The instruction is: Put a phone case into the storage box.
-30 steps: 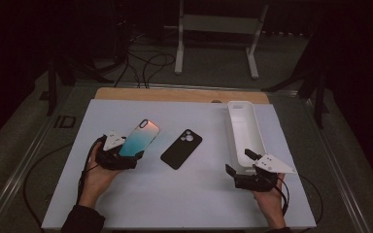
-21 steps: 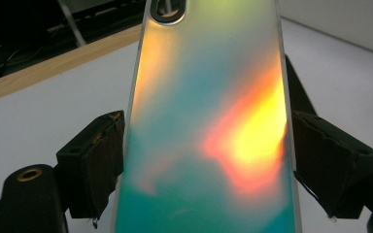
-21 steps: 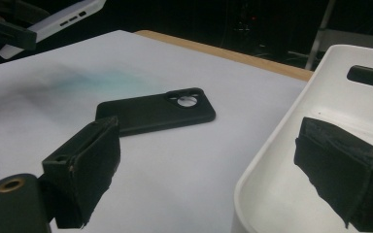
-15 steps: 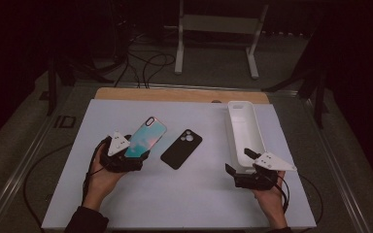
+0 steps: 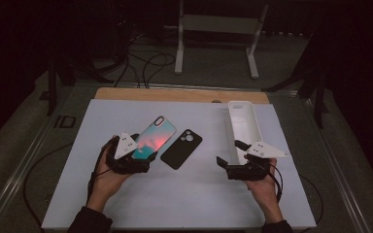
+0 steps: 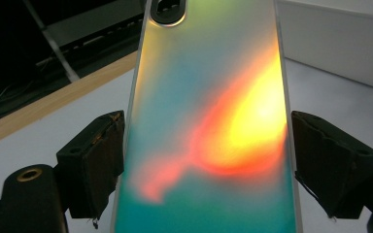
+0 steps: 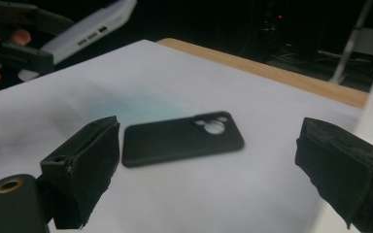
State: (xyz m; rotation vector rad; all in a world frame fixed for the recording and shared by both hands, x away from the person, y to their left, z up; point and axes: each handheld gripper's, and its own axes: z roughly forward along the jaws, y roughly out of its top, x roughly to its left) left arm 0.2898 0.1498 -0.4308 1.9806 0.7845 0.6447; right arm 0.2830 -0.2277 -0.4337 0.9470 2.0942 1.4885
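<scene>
A phone case with a teal and orange back [image 5: 156,137] is held above the white mat, tilted up toward the far side. My left gripper [image 5: 143,156] is shut on its lower end. In the left gripper view the case [image 6: 209,97] sits between the two black pads [image 6: 94,160], which press its long edges. A black phone case [image 5: 181,149] lies flat on the mat just right of it. My right gripper [image 5: 229,153] hovers open to the right of the black case [image 7: 182,138], jaws wide apart and pointing at it with nothing between them.
A long white tray [image 5: 243,121] stands at the right of the mat, just beyond my right gripper. A wooden strip [image 5: 175,94] runs along the mat's far edge. Cables and a white stand [image 5: 213,29] lie on the floor behind the table.
My left gripper has carried the colourful case to the right and a little higher, closer to the black case. My right gripper has lifted slightly and shifted left.
</scene>
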